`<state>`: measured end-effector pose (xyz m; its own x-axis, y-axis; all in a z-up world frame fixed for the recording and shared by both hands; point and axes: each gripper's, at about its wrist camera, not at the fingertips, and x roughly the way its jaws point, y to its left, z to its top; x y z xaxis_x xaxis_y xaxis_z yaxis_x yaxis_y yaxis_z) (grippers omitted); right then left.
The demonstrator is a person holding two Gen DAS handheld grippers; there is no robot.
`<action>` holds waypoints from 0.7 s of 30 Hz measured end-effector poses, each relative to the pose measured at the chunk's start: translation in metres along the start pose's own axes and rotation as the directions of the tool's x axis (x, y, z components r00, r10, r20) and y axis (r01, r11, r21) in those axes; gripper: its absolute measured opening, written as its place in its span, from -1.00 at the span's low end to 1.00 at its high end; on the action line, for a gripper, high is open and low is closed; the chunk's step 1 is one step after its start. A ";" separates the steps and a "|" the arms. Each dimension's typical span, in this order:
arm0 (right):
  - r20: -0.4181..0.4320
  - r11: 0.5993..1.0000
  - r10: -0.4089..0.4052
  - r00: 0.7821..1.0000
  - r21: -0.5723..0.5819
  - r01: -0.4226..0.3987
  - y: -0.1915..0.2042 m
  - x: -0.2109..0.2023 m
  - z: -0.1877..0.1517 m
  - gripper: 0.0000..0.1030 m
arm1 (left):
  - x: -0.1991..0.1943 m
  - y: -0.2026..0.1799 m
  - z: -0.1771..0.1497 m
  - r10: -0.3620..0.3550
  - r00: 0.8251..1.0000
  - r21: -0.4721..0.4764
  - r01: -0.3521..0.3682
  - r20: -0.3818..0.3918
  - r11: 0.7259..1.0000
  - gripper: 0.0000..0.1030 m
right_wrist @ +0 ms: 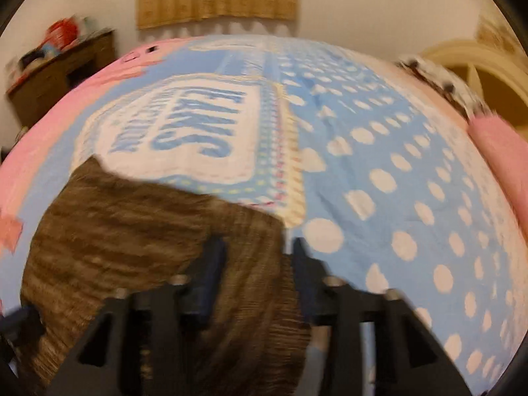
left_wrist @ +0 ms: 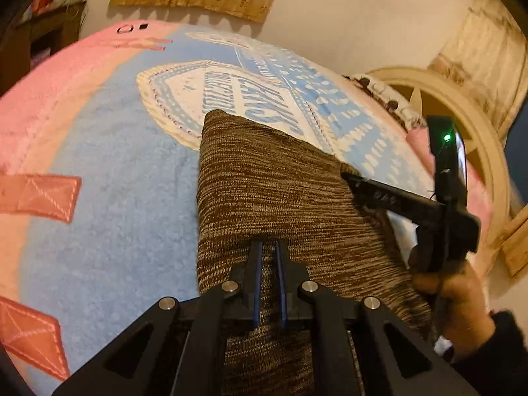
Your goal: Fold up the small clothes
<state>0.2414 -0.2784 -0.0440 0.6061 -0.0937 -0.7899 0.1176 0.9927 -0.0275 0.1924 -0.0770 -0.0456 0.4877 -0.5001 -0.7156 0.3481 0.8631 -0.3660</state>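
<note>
A brown knit garment point(left_wrist: 264, 178) lies folded on the blue and pink blanket point(left_wrist: 115, 165). My left gripper point(left_wrist: 269, 247) sits at the garment's near edge, its blue-padded fingers drawn almost together with knit fabric pinched between them. In the left wrist view my right gripper point(left_wrist: 349, 178) reaches in from the right and one black finger touches the garment's right edge. In the blurred right wrist view the right gripper point(right_wrist: 257, 250) stands open. The garment's point(right_wrist: 132, 231) right corner lies between the spread fingers, and the pads do not press on it.
A hand point(left_wrist: 455, 297) in a dark sleeve holds the right gripper. The blanket point(right_wrist: 396, 181) has white dots and a lettered panel. A cream headboard point(left_wrist: 462, 115) and pink pillow point(right_wrist: 501, 151) lie to the right. A wooden cabinet point(right_wrist: 56, 76) stands far left.
</note>
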 end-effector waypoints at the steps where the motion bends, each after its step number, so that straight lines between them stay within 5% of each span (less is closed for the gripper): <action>1: -0.005 0.999 0.030 1.000 0.038 -0.030 -0.009 0.000 -0.002 0.06 | -0.002 -0.001 0.001 0.004 1.000 0.009 -0.004 -0.009 1.000 -0.85; 3: 0.000 0.990 0.081 0.997 0.111 -0.081 -0.024 -0.005 -0.008 -0.01 | -0.010 -0.002 0.001 0.009 1.000 0.014 -0.008 -0.025 1.000 -0.85; 5: 0.046 0.984 0.087 0.995 0.153 -0.094 -0.026 -0.030 -0.019 -0.29 | -0.016 0.000 0.000 0.016 0.999 0.002 -0.016 -0.030 1.000 -0.85; 9: 0.132 0.978 0.126 0.983 0.149 -0.145 -0.018 -0.085 -0.050 -0.30 | -0.026 -0.002 -0.008 0.044 0.999 0.001 -0.044 -0.026 0.999 -0.85; 14: 0.182 0.985 0.125 0.975 0.098 -0.144 0.004 -0.121 -0.081 -0.24 | -0.034 -0.019 -0.025 0.177 0.984 0.116 -0.177 0.009 0.977 -0.85; 21: 0.060 0.968 0.177 0.982 0.170 -0.185 0.007 -0.091 -0.122 -0.05 | -0.027 -0.019 -0.055 0.286 0.958 0.220 -0.278 -0.005 0.935 -0.84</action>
<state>0.0913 -0.2534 -0.0467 0.6632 0.0789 -0.7443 0.1359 0.9652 0.2234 0.1287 -0.0764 -0.0517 0.5631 -0.2321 -0.7931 0.3659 0.9306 -0.0125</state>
